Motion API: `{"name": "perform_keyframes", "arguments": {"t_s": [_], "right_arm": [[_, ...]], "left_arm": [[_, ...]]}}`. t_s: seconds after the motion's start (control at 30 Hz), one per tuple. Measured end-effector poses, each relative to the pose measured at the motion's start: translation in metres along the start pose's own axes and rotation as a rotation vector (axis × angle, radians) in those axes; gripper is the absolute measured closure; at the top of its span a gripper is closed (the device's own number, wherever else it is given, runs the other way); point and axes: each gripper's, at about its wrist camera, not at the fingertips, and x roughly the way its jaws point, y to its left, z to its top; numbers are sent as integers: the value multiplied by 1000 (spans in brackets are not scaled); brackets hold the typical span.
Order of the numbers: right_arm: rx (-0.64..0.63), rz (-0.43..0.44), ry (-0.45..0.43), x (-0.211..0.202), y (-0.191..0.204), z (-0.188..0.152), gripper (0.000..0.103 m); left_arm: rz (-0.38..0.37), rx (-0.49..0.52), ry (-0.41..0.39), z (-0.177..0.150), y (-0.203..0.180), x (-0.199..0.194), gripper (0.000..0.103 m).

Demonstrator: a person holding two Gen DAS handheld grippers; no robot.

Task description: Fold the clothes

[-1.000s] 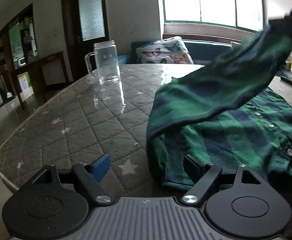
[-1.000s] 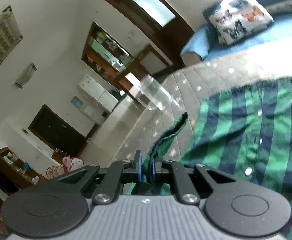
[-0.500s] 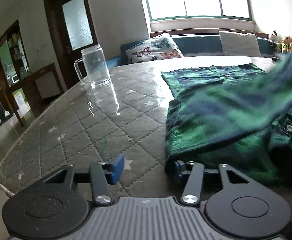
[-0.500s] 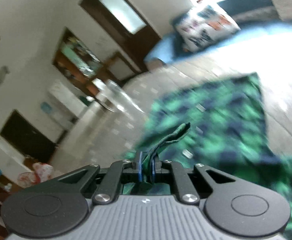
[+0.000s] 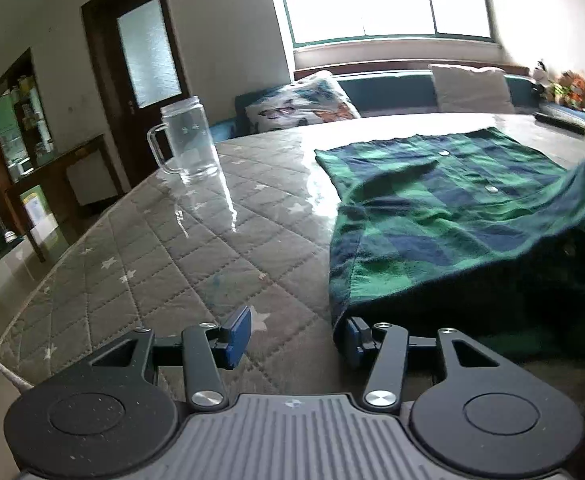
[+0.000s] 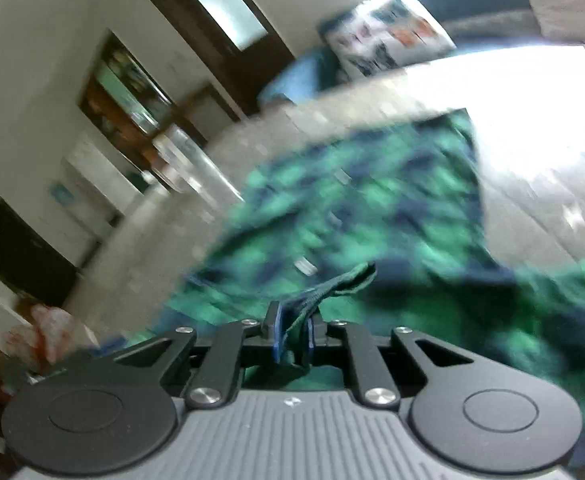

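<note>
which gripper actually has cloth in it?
The right gripper: a fold of the shirt sits between its pads. The left gripper is open on bare table.

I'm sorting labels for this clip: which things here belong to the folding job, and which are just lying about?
Part of the job:
- green plaid shirt
- right claw, pinching a shirt edge, jaws just easing open
- left claw, open beside the shirt's near edge

Just lying about:
- glass mug
- butterfly pillow
- white pillow
</note>
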Motion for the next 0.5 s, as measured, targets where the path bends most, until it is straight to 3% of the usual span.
{"name": "perform_keyframes", "arguments": {"t_s": [0.23,0.4,0.5], "right_arm": [[24,-39,65,2,-13,-18,81],[-114,-216,30,-17,2,-18,77],[-185,-248,-32,-28,11,-19,77]], "left_arm": [[-57,23,26,-9,23,-19,46],[-44,28,-11,1,42,-42,46],[-58,3,-37,19,42,-42,47]]}}
